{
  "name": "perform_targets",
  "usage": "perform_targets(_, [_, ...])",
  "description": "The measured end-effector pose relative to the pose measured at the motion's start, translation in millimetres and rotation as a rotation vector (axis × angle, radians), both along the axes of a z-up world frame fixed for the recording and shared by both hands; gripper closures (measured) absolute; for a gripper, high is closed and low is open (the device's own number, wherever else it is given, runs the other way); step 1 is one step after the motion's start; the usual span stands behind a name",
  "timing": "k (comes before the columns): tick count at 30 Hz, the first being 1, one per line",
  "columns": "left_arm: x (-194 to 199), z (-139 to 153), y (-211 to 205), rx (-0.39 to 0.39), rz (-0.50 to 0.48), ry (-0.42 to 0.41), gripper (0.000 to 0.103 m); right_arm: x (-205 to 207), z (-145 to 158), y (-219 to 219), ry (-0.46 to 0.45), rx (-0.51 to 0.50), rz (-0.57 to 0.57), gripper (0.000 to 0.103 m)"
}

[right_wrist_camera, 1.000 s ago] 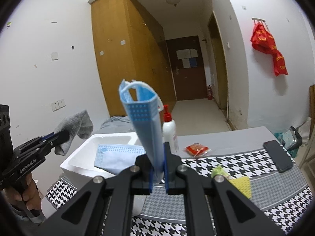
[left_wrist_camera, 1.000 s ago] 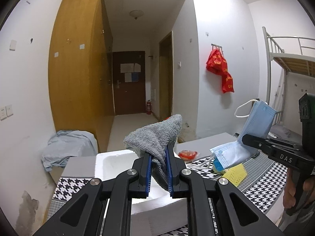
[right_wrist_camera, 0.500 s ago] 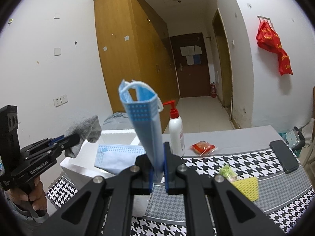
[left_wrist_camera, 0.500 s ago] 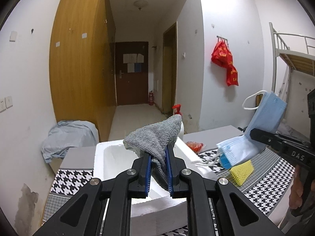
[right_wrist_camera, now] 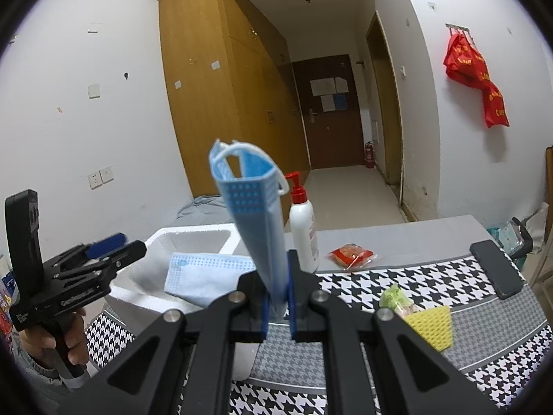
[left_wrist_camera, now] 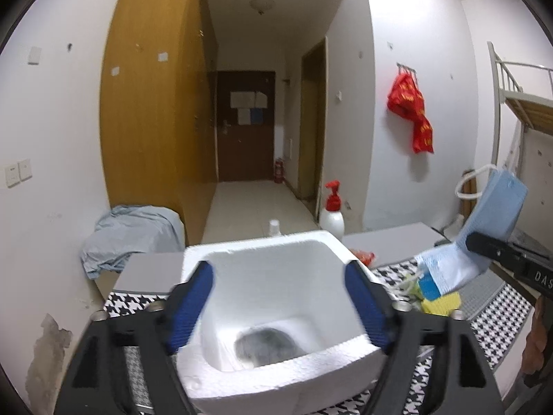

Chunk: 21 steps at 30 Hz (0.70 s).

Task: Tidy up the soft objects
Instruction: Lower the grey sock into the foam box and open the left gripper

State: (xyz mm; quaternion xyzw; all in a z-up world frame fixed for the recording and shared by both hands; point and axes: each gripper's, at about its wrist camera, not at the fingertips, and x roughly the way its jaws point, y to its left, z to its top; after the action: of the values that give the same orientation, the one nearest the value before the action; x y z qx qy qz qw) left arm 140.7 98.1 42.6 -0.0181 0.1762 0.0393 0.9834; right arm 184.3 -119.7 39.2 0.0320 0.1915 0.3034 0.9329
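Houndstooth worktop (right_wrist_camera: 397, 276) is carrying the foam box (left_wrist_camera: 276, 311), where your left tongs (left_wrist_camera: 278, 306) are gaping wide over the grey cloth (left_wrist_camera: 266, 344) lying inside, while your right tongs (right_wrist_camera: 276, 306) are pinching the blue mask (right_wrist_camera: 255, 221) upright, presumably for dropping in next.

Left gripper (left_wrist_camera: 278, 306) jaws spread wide, right gripper (right_wrist_camera: 277, 306) jaws clamped

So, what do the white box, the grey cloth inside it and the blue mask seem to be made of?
White box: probably foam, with a matte, grainy rim.
Grey cloth: likely knitted fabric; blurred.
Blue mask: thin nonwoven sheet, with dotted embossing.
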Motion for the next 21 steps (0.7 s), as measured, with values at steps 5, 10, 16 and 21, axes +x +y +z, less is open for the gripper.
perform_targets(5, [-8, 3, 9, -0.008, 0.035, -0.034, 0.003, 1, 0, 4, 0.001, -0.002, 0.004, 0.092])
perform_targets(10, [-15, 7, 20, -0.01, 0.06, -0.048, 0.003, 2, 0, 11, 0.006, -0.007, 0.016, 0.092])
perform_targets(16, [-31, 10, 30, 0.0, 0.093, -0.069, 0.001, 1, 3, 21, 0.0, 0.004, 0.042, 0.092])
perform_targets(21, [-46, 11, 40, -0.002, 0.119, -0.08, 0.001, 1, 6, 37, 0.0, -0.001, 0.071, 0.092])
